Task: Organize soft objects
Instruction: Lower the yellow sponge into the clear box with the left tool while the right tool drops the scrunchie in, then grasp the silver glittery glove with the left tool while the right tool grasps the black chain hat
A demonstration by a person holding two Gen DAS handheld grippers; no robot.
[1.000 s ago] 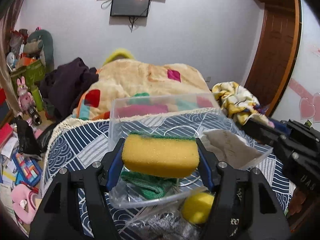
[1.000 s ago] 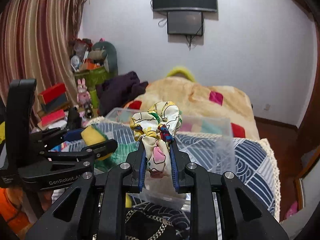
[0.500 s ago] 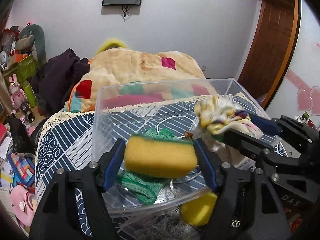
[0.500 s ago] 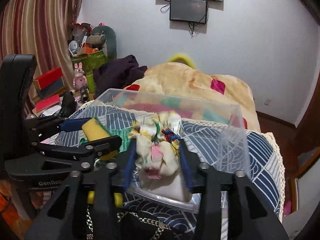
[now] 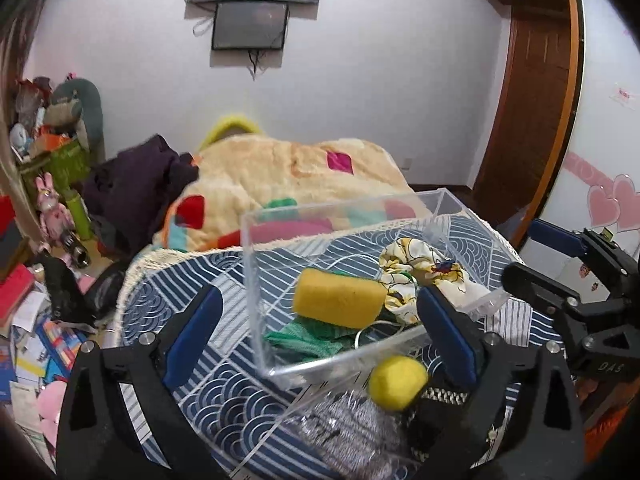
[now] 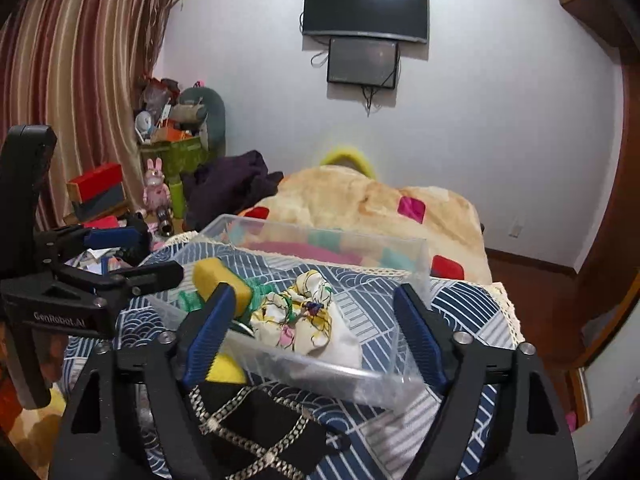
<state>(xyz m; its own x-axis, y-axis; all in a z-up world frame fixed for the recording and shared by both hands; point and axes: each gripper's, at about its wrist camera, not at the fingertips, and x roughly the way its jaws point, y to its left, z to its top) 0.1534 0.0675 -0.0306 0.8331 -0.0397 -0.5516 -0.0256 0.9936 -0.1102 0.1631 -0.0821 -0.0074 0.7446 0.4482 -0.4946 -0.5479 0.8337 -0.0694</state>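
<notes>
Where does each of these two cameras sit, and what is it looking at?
Left wrist view: on the left gripper, looking along its open blue jaws over the clear plastic box; the right gripper shows at the right.
Right wrist view: on the right gripper, jaws open, over that box; the left gripper shows at the left.
Both show the yellow sponge and floral cloth scrunchie.

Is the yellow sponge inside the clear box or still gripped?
Inside: the yellow sponge lies in the clear box on green cloth, left tool open around it.
</notes>
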